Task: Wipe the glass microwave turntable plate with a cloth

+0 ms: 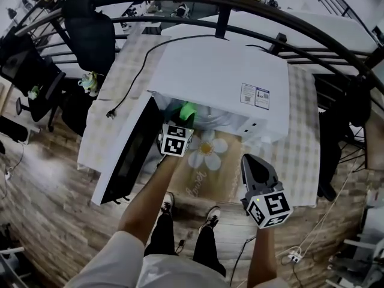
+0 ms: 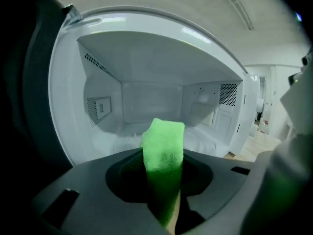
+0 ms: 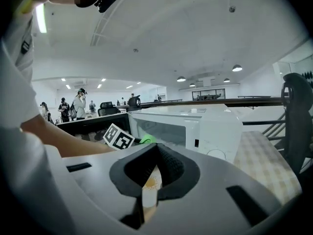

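Observation:
A white microwave [image 1: 222,77] stands on the table with its door [image 1: 129,155] swung open to the left. My left gripper [image 1: 183,123] is at the mouth of the cavity, shut on a folded bright green cloth [image 2: 164,146] that sticks up between its jaws. In the left gripper view the cloth hangs just above the pale cavity floor [image 2: 205,140]; I cannot make out the glass turntable plate clearly there. My right gripper [image 1: 256,165] hangs back over the table's front edge, right of the opening, jaws together and holding nothing [image 3: 157,150].
A flower-print mat [image 1: 207,152] lies on the checked tablecloth [image 1: 303,143] in front of the microwave. A black power cord [image 1: 135,80] trails off to the left. Dark railings [image 1: 336,41] curve behind the table, and office chairs [image 1: 90,29] stand at the left.

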{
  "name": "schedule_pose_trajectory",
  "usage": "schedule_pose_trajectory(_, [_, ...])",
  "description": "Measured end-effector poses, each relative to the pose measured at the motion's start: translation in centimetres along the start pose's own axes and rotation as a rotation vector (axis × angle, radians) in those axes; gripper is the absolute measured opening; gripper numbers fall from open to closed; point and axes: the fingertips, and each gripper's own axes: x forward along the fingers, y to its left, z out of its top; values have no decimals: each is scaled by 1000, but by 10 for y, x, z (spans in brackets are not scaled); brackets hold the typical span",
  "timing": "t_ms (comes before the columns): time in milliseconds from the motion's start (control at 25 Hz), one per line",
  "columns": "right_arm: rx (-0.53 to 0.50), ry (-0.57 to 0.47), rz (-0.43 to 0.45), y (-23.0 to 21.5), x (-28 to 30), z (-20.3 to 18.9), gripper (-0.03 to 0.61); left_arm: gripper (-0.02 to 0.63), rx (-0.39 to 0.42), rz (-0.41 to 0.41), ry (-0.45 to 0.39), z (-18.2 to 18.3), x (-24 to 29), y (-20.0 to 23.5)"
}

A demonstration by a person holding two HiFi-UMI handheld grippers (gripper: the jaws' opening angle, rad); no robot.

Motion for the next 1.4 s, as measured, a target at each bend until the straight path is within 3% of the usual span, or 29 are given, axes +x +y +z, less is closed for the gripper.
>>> schedule_pose_trajectory(200, [-5,20,1,-7,4,-12,14,132,-84,-11,-12,-3,3,-12])
schedule_pose_trajectory(440, [15,31,-41,-24,-3,-19,14,132,-124,-68,13,6,15,-47])
schedule_pose_trajectory(720, [19,58,-71,-34,-11,-28,14,130,-134,-221,8,17,25,-119])
schedule_pose_trajectory(840, [25,63,-86,-35,-14,-28,14,130,-131,-345,-32,23,25,-151])
schedule_pose_trajectory(920, [20,67,-87,-35,-15,-28,15,131,-143,-365,-70,27,22,-157])
schedule_pose_trajectory(1040, [9,72,-85,-31,-16,-25,15,132,-158,-316,-114,33,11,-139])
schedule_pose_trajectory(1160, [0,65,-79,-29,-14,-20,15,132,-119,-241,-161,45,-5,-104])
schedule_pose_trajectory(1400, [0,48,-77,-20,-2,-6,15,132,194,80,-106,50,-16,-15])
